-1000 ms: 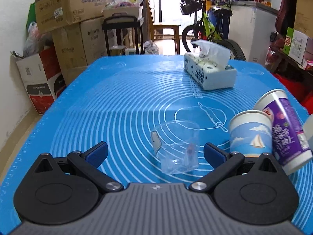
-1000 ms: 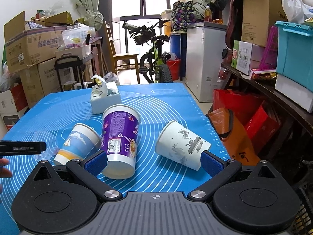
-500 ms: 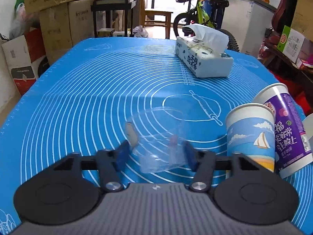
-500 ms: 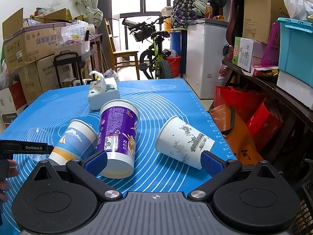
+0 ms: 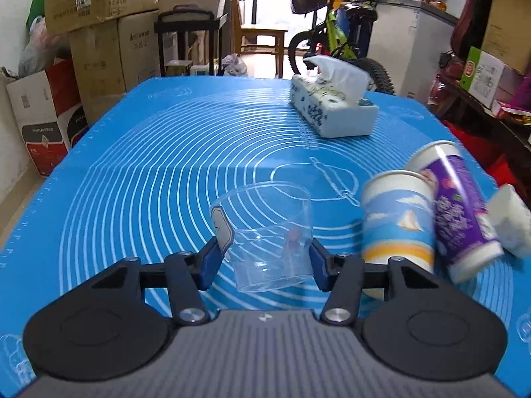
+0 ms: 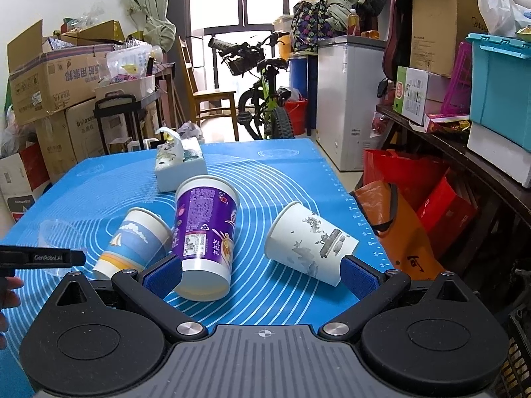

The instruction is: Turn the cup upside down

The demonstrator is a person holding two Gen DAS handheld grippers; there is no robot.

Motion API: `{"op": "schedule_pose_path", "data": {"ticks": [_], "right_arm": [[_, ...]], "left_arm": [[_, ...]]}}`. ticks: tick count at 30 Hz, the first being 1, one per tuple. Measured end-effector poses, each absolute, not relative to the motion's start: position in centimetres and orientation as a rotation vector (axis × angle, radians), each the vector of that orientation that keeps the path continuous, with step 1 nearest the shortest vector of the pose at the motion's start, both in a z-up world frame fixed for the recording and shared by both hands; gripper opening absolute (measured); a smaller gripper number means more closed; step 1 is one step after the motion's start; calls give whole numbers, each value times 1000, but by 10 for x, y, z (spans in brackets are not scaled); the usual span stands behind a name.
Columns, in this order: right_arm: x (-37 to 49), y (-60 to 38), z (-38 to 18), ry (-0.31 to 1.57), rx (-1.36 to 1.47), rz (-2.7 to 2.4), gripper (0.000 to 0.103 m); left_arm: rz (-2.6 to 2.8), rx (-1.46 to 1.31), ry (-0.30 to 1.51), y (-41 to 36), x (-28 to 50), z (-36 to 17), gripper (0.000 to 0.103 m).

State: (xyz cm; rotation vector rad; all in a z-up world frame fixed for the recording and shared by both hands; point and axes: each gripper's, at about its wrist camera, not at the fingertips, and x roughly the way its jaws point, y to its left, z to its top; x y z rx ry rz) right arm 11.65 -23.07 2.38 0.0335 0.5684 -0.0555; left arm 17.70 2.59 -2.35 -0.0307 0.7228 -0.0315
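Observation:
A clear plastic cup [image 5: 268,232] lies tilted with its mouth facing away, and my left gripper [image 5: 265,260] is shut on it near its base, above the blue mat [image 5: 149,172]. The cup also shows in the right wrist view [image 6: 54,235] at the far left, behind the left gripper's black finger. My right gripper [image 6: 260,273] is open and empty, low over the mat, with a purple cup [image 6: 204,235] and a white printed cup [image 6: 310,243] lying on their sides ahead of it.
A blue sailboat paper cup [image 5: 398,222] lies right of the clear cup, with the purple cup [image 5: 461,212] and the white cup [image 5: 509,222] beyond it. A tissue box [image 5: 332,109] stands at the back right. Boxes, a bicycle and shelves surround the table.
My left gripper moved forward around the clear cup and closed on it, then lifted it slightly. The right gripper has stayed nearly still and open.

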Motion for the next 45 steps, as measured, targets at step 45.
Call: {"op": "schedule_pose_path", "data": {"ticks": [45], "right_arm": [[42, -229, 6, 682, 1, 0, 101]], "left_arm": [[-146, -5, 833, -19, 71, -45, 78]]}}
